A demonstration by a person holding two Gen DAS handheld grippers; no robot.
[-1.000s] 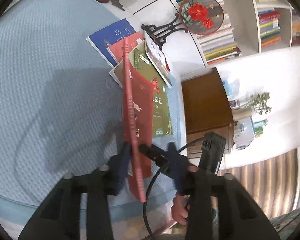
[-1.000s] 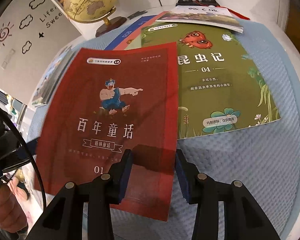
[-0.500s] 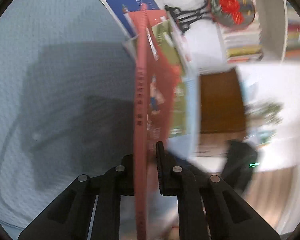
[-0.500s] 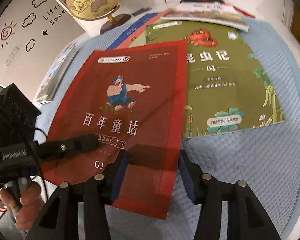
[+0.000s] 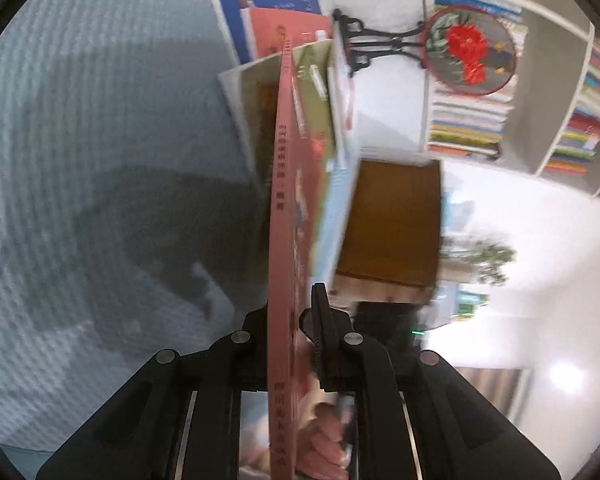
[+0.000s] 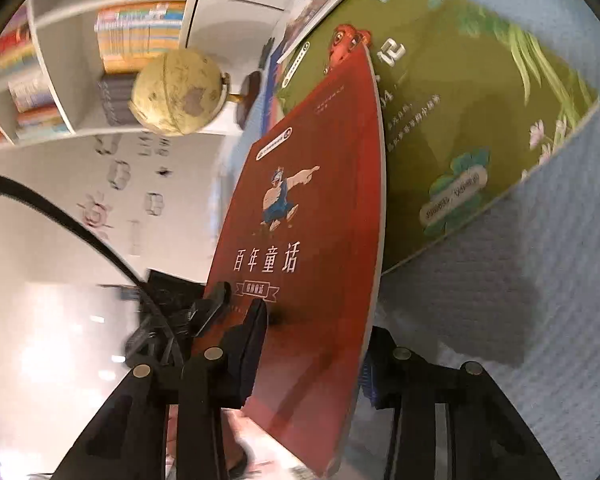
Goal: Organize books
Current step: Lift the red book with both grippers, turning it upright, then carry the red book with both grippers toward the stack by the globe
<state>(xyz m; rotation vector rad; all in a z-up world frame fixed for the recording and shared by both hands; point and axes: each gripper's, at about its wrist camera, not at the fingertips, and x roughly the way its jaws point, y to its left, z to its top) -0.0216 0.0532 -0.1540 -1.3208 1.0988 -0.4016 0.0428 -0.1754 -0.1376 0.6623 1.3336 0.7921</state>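
My left gripper (image 5: 290, 316) is shut on the spine of a red book (image 5: 281, 208), which I see edge-on, lifted above the blue cloth. The same red book (image 6: 300, 240) shows its cover with a cartoon figure in the right wrist view, tilted up on its side. My right gripper (image 6: 316, 344) straddles its lower edge with jaws apart, not pressing it. A green book (image 6: 472, 128) lies flat on the cloth beside it. The green book (image 5: 312, 120) lies on a blue book (image 5: 260, 0) and an orange one (image 5: 284, 30).
A blue textured cloth (image 5: 80, 160) covers the table. A globe (image 6: 176, 92) and a round red-flower ornament on a black stand (image 5: 470, 52) stand at the table's back. White shelves of books (image 5: 500, 120) lie beyond. A brown cabinet (image 5: 392, 220) stands off the table edge.
My left gripper has closed on the red book's spine and raised it from flat to standing on edge. The right gripper has rolled with the book and stays open.
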